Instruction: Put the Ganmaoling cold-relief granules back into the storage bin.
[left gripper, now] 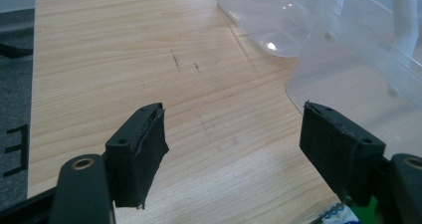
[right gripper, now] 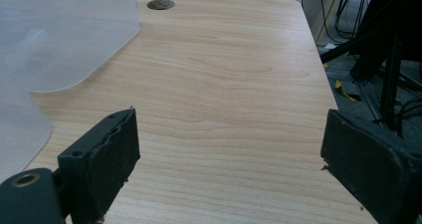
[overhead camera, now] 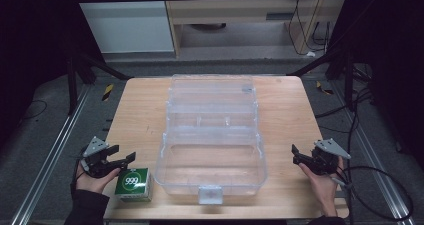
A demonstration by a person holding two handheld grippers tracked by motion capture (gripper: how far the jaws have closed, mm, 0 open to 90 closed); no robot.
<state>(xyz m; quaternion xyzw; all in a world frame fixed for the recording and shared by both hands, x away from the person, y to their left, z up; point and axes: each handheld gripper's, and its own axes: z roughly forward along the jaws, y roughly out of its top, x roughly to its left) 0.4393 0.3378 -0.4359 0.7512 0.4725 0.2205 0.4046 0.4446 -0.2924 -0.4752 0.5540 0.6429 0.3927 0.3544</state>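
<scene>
A clear plastic storage box (overhead camera: 210, 170) stands open in the middle of the wooden table (overhead camera: 140, 115), its lid (overhead camera: 212, 92) folded back toward the far side. A small green box marked 999 (overhead camera: 133, 183) lies at the front left, just left of the clear box. My left gripper (overhead camera: 124, 155) hovers open right above and behind the green box; its jaws (left gripper: 231, 149) frame bare wood, with the clear box's wall (left gripper: 348, 74) to the right. My right gripper (overhead camera: 296, 154) is open at the front right, beside the clear box; its jaws (right gripper: 229, 159) hold nothing.
Bare wood lies to the left and right of the clear box. A round cable hole (right gripper: 160, 4) sits near the far edge. Cables (overhead camera: 380, 185) trail over the floor at the right. Dark frame legs and rails flank the table.
</scene>
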